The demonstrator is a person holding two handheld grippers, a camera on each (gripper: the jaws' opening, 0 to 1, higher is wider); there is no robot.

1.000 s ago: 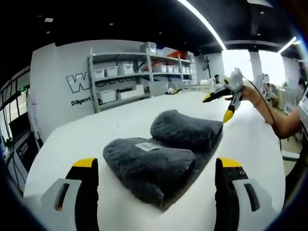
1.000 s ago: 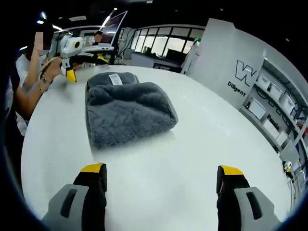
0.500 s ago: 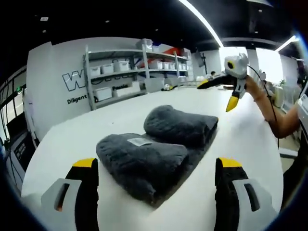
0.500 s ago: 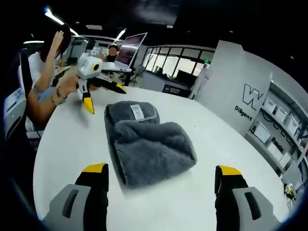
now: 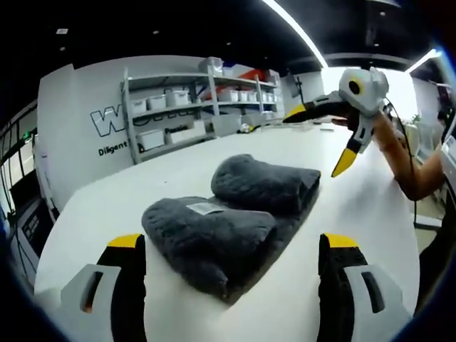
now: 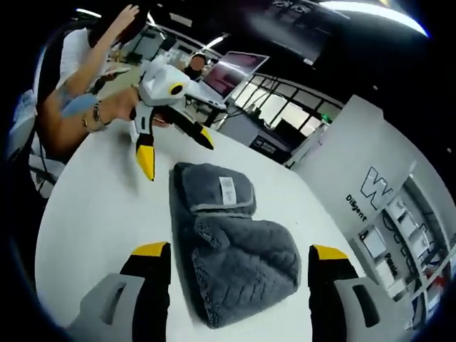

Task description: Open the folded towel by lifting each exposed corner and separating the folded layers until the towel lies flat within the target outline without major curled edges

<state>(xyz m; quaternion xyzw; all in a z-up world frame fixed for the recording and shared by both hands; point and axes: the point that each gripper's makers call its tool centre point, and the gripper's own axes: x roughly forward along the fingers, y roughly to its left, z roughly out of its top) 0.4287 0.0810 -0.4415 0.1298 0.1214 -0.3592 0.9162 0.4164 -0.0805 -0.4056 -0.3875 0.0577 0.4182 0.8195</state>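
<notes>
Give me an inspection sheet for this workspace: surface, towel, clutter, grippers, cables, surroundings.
Surface: white table, bare around the towel.
Job's things: grey towel, folded into two rolls, white label on top; not yet opened.
Clutter: nothing seen on the table.
Grippers: left gripper open, low beside the towel; right gripper open, above the towel, touching nothing.
Cables: a dark cable runs along the person's arm.
Surroundings: shelving with bins, lettered wall, laptop.

A white round tabletop (image 5: 128,192) stands before a white lettered wall (image 5: 78,114), metal shelving (image 5: 192,107) with storage bins, and ceiling light strips (image 5: 299,32); a monitor (image 6: 231,71) glows near dark windows (image 6: 285,114).
</notes>
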